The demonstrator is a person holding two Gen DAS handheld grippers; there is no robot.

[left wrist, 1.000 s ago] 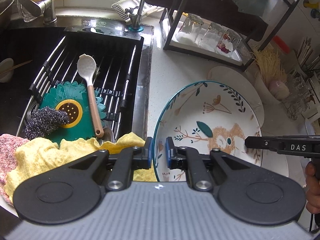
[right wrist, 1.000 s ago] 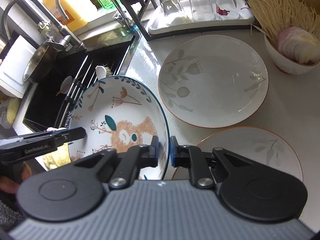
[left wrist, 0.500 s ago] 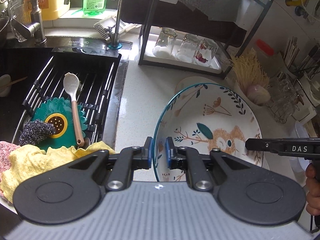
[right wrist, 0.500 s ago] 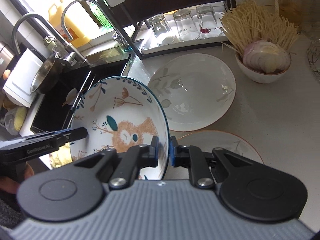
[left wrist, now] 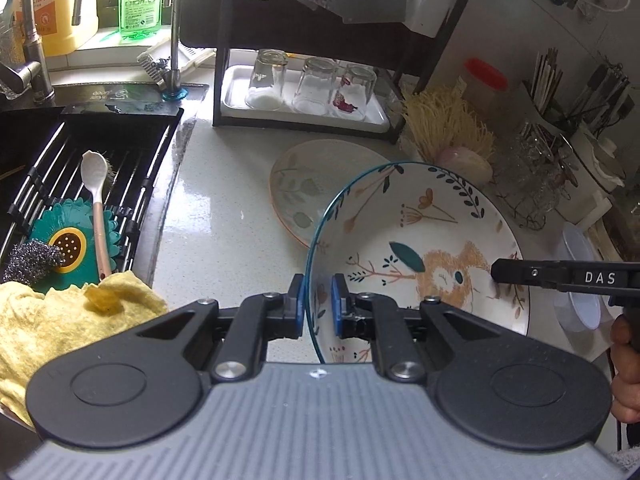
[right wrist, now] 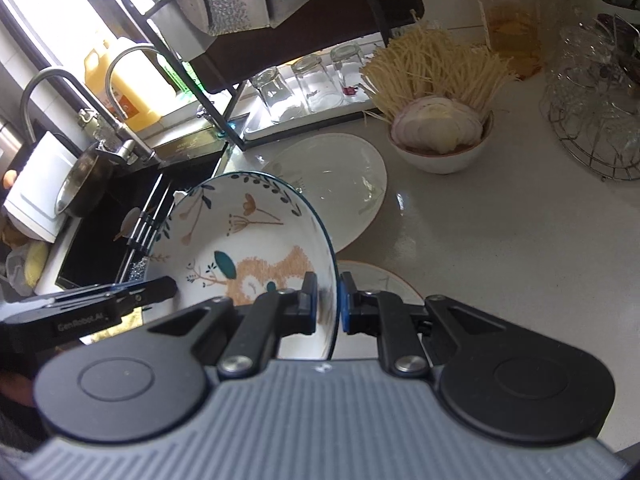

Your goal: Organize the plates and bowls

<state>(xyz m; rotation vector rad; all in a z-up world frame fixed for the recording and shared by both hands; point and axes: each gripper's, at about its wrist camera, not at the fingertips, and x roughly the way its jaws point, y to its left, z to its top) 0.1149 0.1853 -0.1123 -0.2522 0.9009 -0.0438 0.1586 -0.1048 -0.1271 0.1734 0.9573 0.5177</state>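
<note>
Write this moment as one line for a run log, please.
left gripper: shut on painted bowl rim | right gripper: shut on opposite rim | bowl above counter

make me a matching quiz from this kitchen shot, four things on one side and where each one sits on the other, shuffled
Things:
1. painted bowl
2. white spoon
3. drinking glasses
4. sliced onion

Places:
A. upside down on the white tray under the black rack
B. in a small bowl by the dry noodles
C. held at its rim by both jaws
D. on the sink rack over the green flower mat

Pairs: 1-C, 2-D, 3-A, 4-B
</note>
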